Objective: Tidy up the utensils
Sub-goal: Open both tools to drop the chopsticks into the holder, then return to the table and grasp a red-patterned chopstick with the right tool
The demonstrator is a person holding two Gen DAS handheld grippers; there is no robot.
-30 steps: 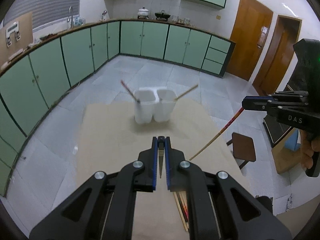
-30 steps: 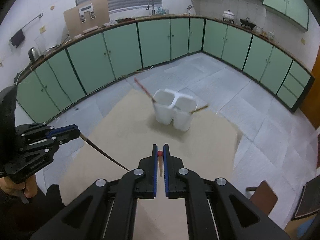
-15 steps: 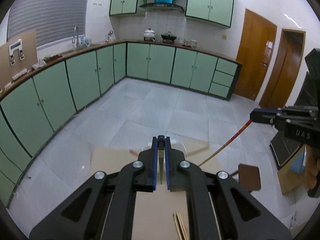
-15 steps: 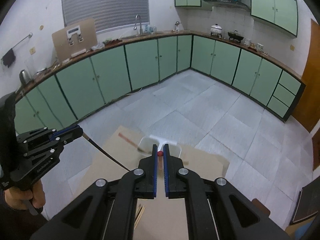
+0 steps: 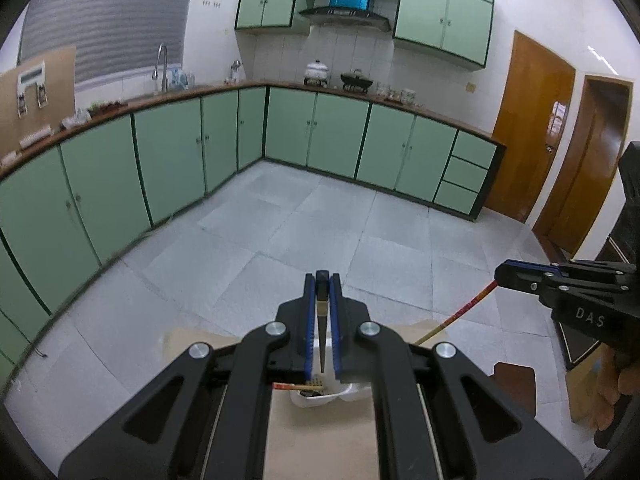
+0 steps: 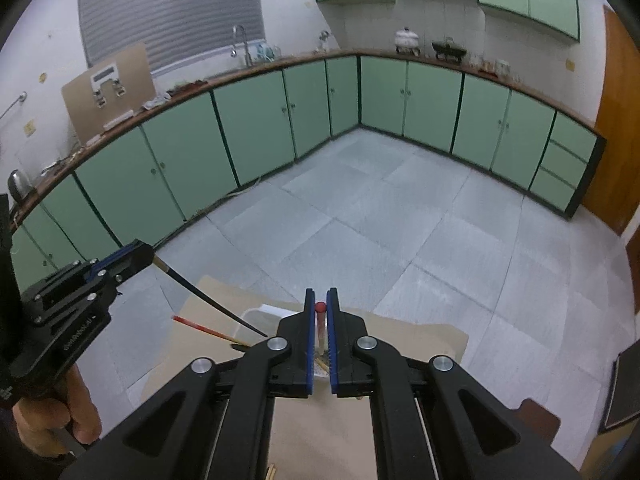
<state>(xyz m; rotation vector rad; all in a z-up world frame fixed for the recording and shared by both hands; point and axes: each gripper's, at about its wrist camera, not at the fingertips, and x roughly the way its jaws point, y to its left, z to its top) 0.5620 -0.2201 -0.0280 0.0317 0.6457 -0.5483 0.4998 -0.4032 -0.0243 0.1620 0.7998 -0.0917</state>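
My left gripper (image 5: pixel 322 280) is shut on a dark chopstick (image 5: pixel 321 336); its tip hangs over the white two-cup holder (image 5: pixel 320 394), which is mostly hidden behind the jaws. It shows in the right wrist view (image 6: pixel 136 254) with the dark chopstick (image 6: pixel 208 300) slanting down to the holder (image 6: pixel 260 314). My right gripper (image 6: pixel 320 300) is shut on a red-tipped chopstick (image 6: pixel 320 322) above the holder. It shows in the left wrist view (image 5: pixel 500 274) with its chopstick (image 5: pixel 460 312). Another red chopstick (image 6: pixel 200 326) leans out of the holder.
The holder stands on a cardboard-covered table (image 6: pixel 420 336). Loose chopsticks (image 6: pixel 272 470) lie on the table near me. A brown stool (image 5: pixel 514 380) stands at the right. Green cabinets (image 5: pixel 168 168) ring the tiled floor.
Both grippers have tilted upward and moved forward over the holder, each still gripping its chopstick. The holder has slid down behind the jaws in both views.
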